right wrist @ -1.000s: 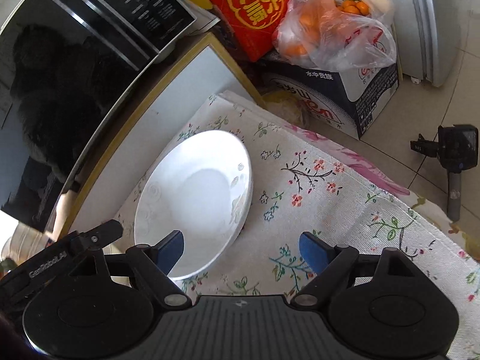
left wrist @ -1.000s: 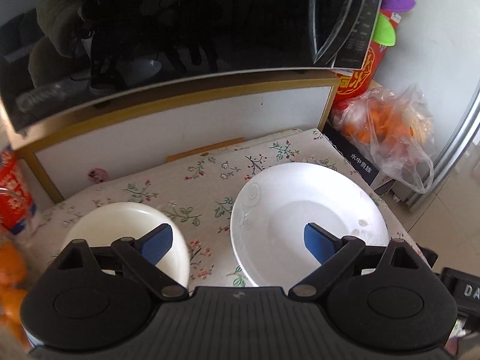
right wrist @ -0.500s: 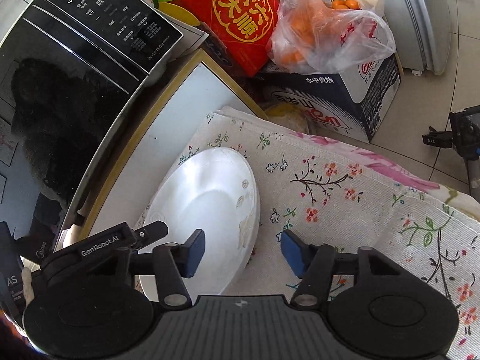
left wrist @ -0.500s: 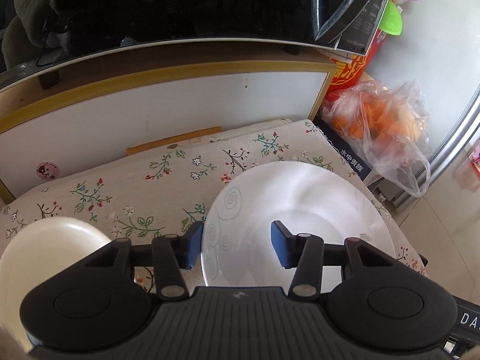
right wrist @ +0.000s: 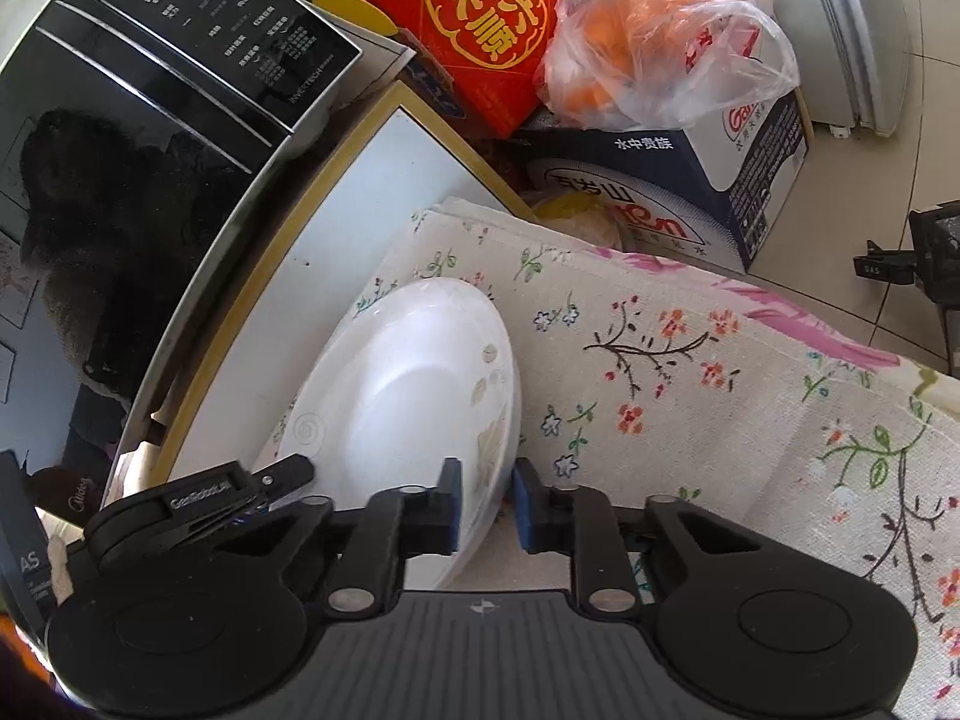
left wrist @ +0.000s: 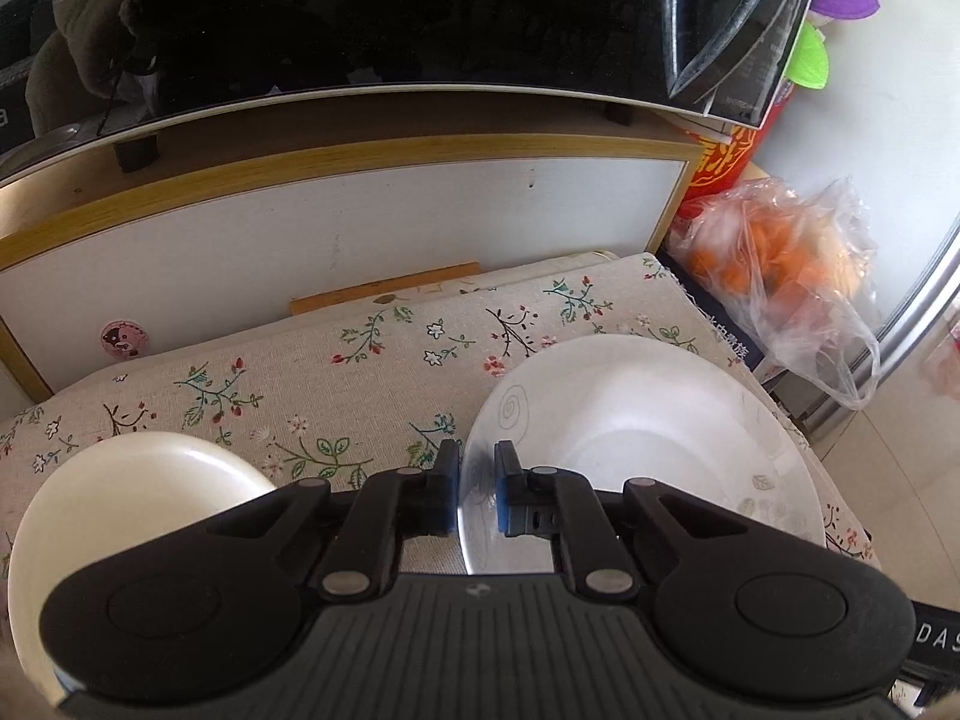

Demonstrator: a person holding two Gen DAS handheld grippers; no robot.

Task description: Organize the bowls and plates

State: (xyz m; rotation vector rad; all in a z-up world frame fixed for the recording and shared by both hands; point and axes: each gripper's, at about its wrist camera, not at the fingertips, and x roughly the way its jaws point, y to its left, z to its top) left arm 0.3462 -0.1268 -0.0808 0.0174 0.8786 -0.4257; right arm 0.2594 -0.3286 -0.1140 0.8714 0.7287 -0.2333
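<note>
— Evidently the white plate (left wrist: 648, 438) is taken at two opposite spots of its rim: the left tongs (left wrist: 477, 495) are pinched on the near-left edge, and the right tongs (right wrist: 486, 507) are pinched on the near-right edge. Where is it placed relative to them?

— It is spread out directly ahead of both tongs, on the flower-printed cloth over the desk (left wrist: 372, 360); whether it is raised off the cloth cannot be told. A cream bowl (left wrist: 126, 498) is seen just left of the left tongs, apart from the plate.

— How is the plate expected to handle?

— It is judged stiff, glazed and therefore slippery, fairly heavy for its thin rim, and breakable if dropped. The rim is the only place offered for a hold; the sloped wall would likely be slid off by the blue pads (left wrist: 447, 480).

— And the risk?

— With two grips, uneven lifting could twist the rim out of one pinch. The plate should be kept level and both holds moved together.
</note>
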